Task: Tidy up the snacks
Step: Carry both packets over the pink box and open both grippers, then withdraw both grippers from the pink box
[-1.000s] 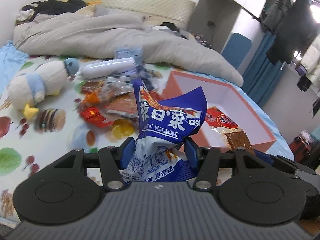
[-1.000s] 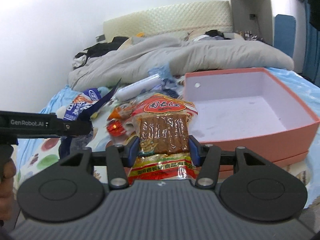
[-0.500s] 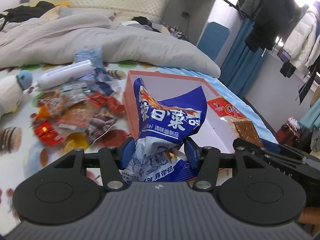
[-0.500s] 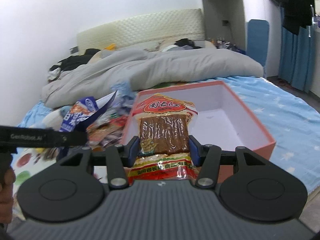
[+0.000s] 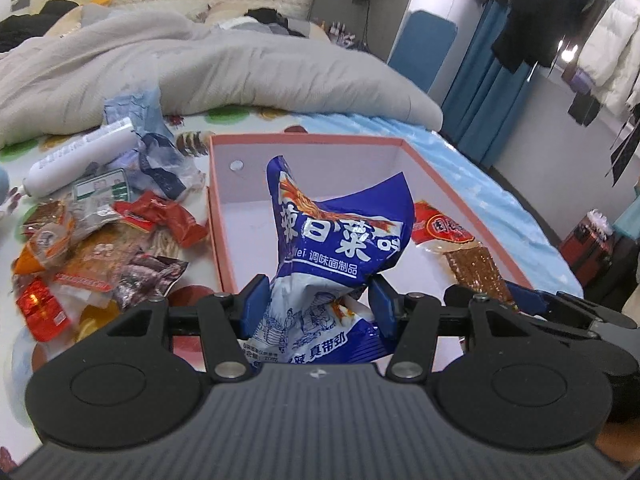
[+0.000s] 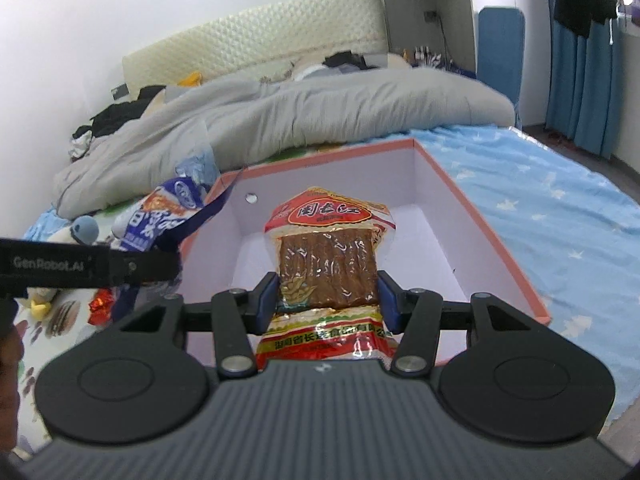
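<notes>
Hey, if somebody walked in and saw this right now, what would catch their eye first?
Probably the crumpled blue snack bag clamped in the left gripper, held up in front of the open pink box. Next, the clear red-and-yellow packet of brown strips pinched in the right gripper over the same box. Left of the box, a heap of loose snack wrappers litters the fruit-print bedsheet.

Bedroom: white wall (image 6: 160, 8), cream quilted headboard (image 6: 256, 46), rumpled grey duvet (image 5: 200, 68) on bed, blue curtains (image 6: 580, 76), dark clothes on hanging rail (image 5: 536, 16), bright daylight.
</notes>
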The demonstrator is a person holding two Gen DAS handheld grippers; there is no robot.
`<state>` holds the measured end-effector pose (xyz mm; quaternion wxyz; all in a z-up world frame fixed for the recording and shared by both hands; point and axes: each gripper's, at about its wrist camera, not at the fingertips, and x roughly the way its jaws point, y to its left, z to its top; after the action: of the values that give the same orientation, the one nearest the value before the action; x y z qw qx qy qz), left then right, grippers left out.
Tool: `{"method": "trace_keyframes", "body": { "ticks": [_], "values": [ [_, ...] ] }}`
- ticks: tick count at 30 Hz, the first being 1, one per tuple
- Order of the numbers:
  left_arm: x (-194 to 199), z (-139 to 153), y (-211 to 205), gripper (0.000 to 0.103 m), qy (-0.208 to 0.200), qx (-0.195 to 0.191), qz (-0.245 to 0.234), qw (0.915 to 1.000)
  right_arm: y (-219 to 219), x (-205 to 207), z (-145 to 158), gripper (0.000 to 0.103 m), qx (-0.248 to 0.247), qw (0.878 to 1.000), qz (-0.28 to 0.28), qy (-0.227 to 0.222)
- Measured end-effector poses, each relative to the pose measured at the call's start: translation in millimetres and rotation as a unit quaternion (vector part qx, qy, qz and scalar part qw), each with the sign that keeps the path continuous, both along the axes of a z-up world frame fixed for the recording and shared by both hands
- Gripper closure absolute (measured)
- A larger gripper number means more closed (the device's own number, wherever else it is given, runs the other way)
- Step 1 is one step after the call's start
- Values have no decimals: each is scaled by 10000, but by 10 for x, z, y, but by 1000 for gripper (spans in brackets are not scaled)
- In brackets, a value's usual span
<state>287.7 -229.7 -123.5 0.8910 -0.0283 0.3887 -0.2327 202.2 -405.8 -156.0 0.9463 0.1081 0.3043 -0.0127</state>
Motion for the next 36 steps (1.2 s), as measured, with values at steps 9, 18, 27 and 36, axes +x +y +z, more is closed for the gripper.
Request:
{"method": "trace_keyframes", "body": {
  "ticks": [9,18,27,36],
  "values": [
    [294,-178,-158,42,131,149,-18,9998,-85,258,-212,48,87,9996,60,259],
    [278,-130,-148,25,-15,216,2,9998,-80,294,-203,34,138,9994,138,282],
    [10,85,19,25,-227,41,6,9997,11,92,-19,31,170,9997,141,126],
    [-383,340,348,25,-423,-60,122,9990,220,-216,237,31,172,9994,243,-148]
  ]
}}
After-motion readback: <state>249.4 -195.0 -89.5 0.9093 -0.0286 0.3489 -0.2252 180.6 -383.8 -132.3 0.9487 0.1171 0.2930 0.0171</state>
